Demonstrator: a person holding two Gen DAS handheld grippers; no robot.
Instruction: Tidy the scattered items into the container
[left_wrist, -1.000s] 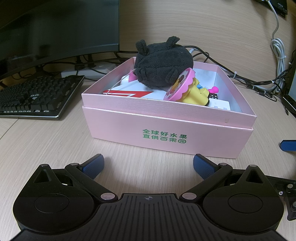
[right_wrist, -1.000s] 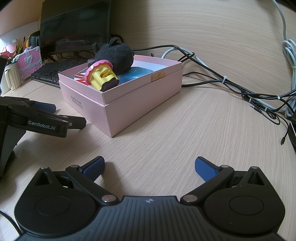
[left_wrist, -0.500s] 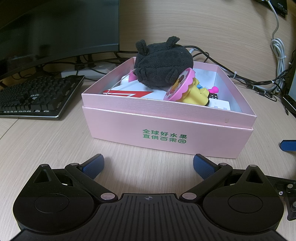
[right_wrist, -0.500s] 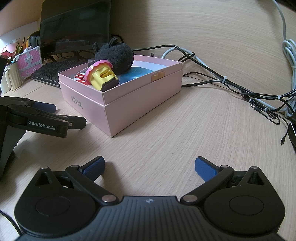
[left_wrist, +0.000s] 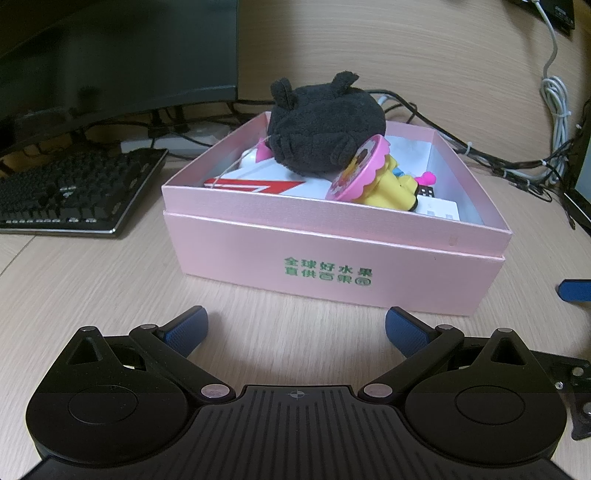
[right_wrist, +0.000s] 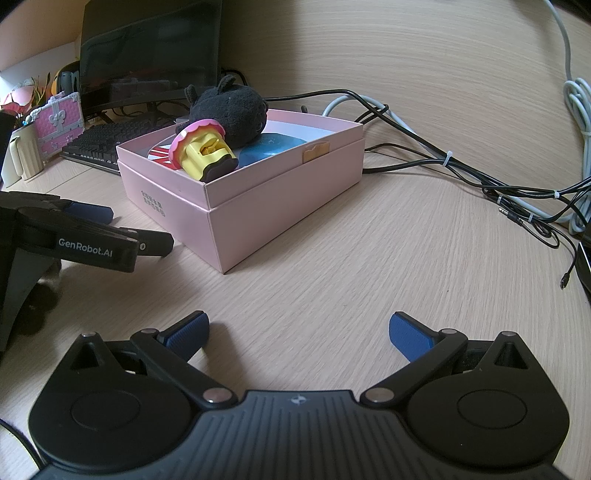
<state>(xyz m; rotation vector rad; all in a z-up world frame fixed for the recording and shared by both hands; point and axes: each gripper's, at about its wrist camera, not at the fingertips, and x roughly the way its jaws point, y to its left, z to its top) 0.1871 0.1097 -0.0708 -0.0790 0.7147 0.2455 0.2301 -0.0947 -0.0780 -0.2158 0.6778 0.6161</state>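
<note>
Both tools rest low over the wooden desk (right_wrist: 369, 266) and both are released, holding nothing. The left gripper (left_wrist: 295, 328) has its blue pads spread wide, and the right gripper (right_wrist: 299, 332) looks the same. The pink box (left_wrist: 332, 273) stands straight in front of the left gripper, near it but not touching, with its long printed wall turned square to the fingers. From the right gripper the same box lies forward and to the left, one corner pointing toward it, so the left hand's tool is the nearer one. Inside the box I see the things already collected: a black plush toy (left_wrist: 325, 129) on top, a yellow toy with a pink frilled disc (left_wrist: 373, 177) leaning against it, a red and white packet (left_wrist: 255, 184) under them, and, from the right view, something blue (right_wrist: 273, 147) at the bottom. On the bare desk between the grippers and the box nothing loose remains — only a keyboard (left_wrist: 70, 192) and cables (right_wrist: 461, 173) farther away, which I judge are not part of the job. So the tidying seems finished, or nearly. If any move comes, it would start from the left side, straight ahead — perhaps to push the plush deeper, as it rises above the rim.
</note>
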